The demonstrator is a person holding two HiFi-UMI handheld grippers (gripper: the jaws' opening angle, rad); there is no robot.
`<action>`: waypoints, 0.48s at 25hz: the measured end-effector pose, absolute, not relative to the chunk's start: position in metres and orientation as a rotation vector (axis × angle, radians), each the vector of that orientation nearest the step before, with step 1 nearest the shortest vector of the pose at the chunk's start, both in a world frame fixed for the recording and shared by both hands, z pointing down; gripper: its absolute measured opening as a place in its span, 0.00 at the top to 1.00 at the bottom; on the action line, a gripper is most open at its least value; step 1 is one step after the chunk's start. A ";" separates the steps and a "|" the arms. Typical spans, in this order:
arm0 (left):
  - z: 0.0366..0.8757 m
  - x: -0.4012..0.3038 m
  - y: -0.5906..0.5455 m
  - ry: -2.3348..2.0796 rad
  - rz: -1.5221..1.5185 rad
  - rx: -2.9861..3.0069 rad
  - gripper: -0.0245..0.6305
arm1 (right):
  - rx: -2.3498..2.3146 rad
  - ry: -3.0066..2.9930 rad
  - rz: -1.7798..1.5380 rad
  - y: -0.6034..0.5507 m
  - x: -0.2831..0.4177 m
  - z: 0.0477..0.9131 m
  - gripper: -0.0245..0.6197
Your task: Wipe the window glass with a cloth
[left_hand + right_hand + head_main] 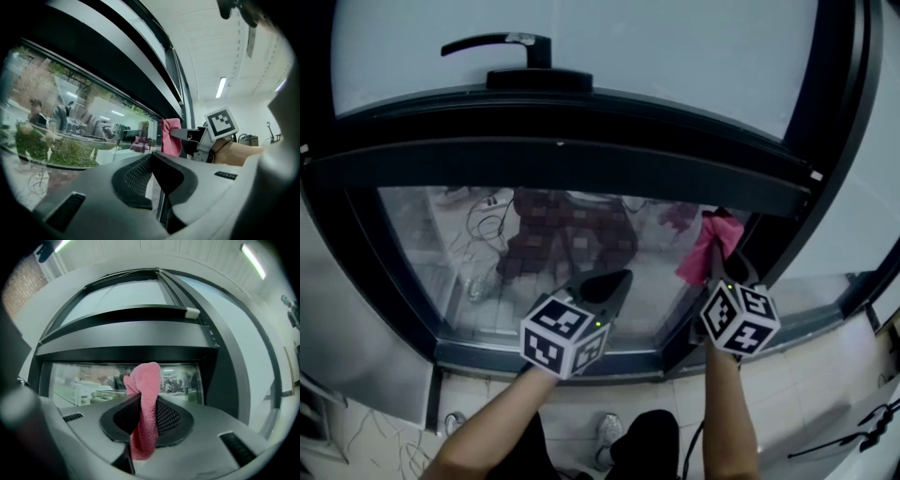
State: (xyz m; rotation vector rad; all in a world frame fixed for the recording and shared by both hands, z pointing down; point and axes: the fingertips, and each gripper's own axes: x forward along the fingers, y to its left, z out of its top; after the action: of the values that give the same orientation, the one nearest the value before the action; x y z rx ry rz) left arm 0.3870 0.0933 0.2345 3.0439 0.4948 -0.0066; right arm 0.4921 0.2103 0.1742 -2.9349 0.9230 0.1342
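Our right claw (719,267) pinches the pink cloth (703,246) at the right of the window glass (469,253), and our left claw (612,281) is closed, empty.

No word, number or brand can be read anywhere here. The nearest things to signs are the black-and-white square markers on the cubes of the left tool (614,281) and the right tool (719,255); these are block patterns, not letters or digits. A small pale patch sits on top of the window handle (502,45), near the upper edge of the frame, and it is too small to make out.
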 end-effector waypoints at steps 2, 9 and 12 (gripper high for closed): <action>0.236 0.369 0.068 0.424 0.003 3.058 0.95 | -2.905 1.013 0.149 0.180 0.469 0.175 0.87; 0.238 0.291 -0.033 0.141 0.016 3.097 0.95 | -2.758 1.318 0.156 0.065 0.390 0.179 0.87; 0.242 0.253 -0.075 0.017 0.018 3.091 0.95 | -2.695 1.449 0.141 0.012 0.352 0.185 0.87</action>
State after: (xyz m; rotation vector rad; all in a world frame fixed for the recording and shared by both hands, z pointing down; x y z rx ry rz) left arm 0.2532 -0.0750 0.2417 3.0908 0.0173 0.0178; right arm 0.3518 0.0115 0.1853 -2.6954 1.4494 0.1407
